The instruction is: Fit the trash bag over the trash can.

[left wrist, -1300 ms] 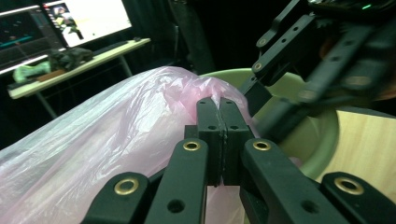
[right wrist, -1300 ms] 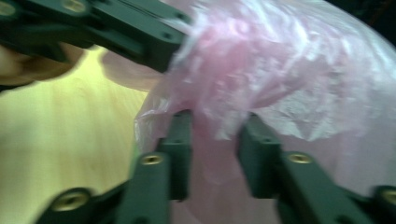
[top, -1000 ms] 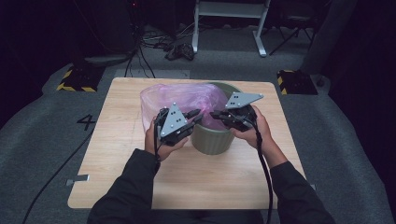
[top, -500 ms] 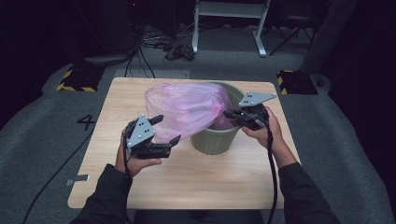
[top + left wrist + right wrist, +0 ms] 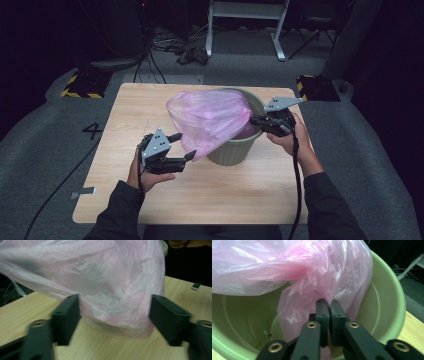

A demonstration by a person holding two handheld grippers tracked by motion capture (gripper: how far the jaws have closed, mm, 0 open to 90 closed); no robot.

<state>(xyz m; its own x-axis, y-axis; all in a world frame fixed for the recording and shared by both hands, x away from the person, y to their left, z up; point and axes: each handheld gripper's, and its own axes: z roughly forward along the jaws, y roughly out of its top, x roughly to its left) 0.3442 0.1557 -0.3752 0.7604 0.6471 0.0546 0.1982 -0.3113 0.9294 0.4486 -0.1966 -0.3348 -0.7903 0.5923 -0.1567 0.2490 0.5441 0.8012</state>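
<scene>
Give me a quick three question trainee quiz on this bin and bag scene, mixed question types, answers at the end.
1. True or false: the left tool is clamped on the pink bag.
2. Which tool grips the bag: A left, B right, C both?
3. Fill in: the bag drapes over the rim of the green ___.

Key: 1 false, its jaws stand open beside the bag; 2 B; 3 bin.
</scene>
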